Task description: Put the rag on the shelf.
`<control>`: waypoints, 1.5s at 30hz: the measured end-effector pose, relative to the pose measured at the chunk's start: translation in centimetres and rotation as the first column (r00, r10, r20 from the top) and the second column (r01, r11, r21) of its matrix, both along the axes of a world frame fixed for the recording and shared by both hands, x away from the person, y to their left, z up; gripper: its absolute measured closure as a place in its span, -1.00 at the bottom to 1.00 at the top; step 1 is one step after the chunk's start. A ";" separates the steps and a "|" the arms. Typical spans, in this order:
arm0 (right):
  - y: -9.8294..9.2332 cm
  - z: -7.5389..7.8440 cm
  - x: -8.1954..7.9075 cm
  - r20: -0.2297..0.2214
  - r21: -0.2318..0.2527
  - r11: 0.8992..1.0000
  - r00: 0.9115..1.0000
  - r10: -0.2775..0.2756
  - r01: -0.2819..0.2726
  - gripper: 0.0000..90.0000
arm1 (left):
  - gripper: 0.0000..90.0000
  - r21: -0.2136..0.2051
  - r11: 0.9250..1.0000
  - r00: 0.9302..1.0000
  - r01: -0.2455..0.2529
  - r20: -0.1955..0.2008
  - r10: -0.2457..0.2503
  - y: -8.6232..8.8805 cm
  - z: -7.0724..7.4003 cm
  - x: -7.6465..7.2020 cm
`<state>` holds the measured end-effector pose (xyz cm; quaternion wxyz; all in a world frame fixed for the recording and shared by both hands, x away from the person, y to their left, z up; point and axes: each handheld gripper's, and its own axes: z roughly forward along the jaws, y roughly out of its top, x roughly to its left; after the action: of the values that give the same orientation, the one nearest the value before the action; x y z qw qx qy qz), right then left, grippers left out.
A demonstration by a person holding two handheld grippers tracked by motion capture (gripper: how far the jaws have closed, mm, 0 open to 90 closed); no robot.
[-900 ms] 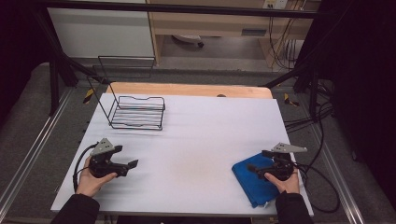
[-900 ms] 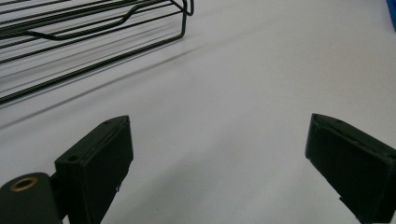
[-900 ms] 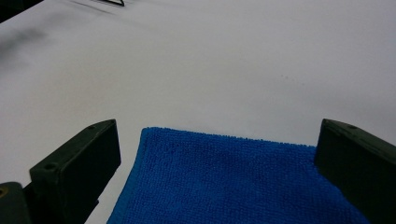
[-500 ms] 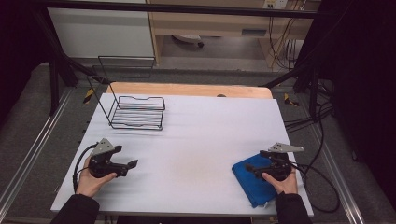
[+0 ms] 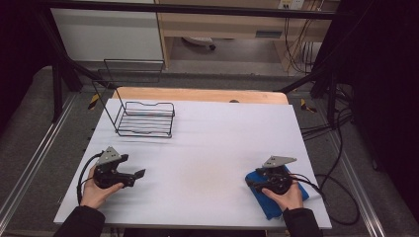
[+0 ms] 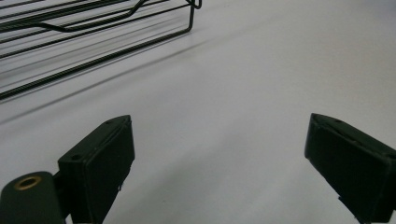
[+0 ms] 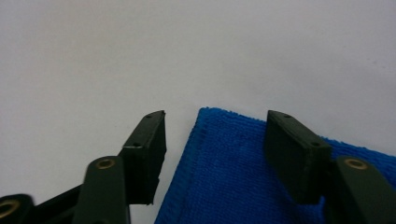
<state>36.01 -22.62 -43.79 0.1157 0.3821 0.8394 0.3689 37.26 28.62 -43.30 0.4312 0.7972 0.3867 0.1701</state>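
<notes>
Left gripper [image 5: 140, 174]: held low over the white table [image 5: 207, 148] near its front-left corner, jaws spread wide with nothing between them, pointing toward the table's middle. The black wire rack [image 5: 146, 119] stands well apart at the far left. Right gripper [image 5: 250, 183]: held near the front-right corner, 2 jaws partly spread, straddling the corner edge of the blue cloth [image 7: 233, 172] lying flat beneath it.
</notes>
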 end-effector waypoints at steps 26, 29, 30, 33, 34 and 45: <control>1.3 -0.1 0.1 0.030 -0.069 0.994 0.997 -0.077 0.079 0.90 | -0.77 0.013 1.000 1.000 -0.002 0.001 0.002 0.0 0.0 0.1; 1.0 0.5 0.3 0.038 0.003 0.996 0.995 -0.087 0.087 0.90 | -0.76 0.014 1.000 1.000 -0.003 -0.001 0.003 0.0 0.0 0.1; 1.0 0.7 0.4 0.037 0.022 0.996 0.995 -0.089 0.088 0.90 | -0.76 0.017 1.000 1.000 -0.005 -0.002 0.005 0.0 0.0 0.1; 1.6 1.1 0.8 0.043 0.050 0.995 0.996 -0.084 0.081 0.90 | -0.76 0.019 1.000 1.000 -0.008 -0.001 0.008 -0.1 -0.1 0.1; 1.9 1.3 1.0 0.037 0.059 0.995 0.996 -0.081 0.079 0.90 | -0.76 0.019 1.000 1.000 -0.008 -0.001 0.008 0.0 0.0 0.1; 7.2 1.8 3.2 0.042 0.107 0.994 0.999 -0.006 0.002 0.89 | -0.76 0.022 1.000 1.000 -0.012 0.000 0.012 0.0 0.0 0.2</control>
<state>39.23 -15.46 -41.99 0.1136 0.3815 0.8149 0.4213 37.44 28.62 -43.34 0.4213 0.7997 0.3895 0.1768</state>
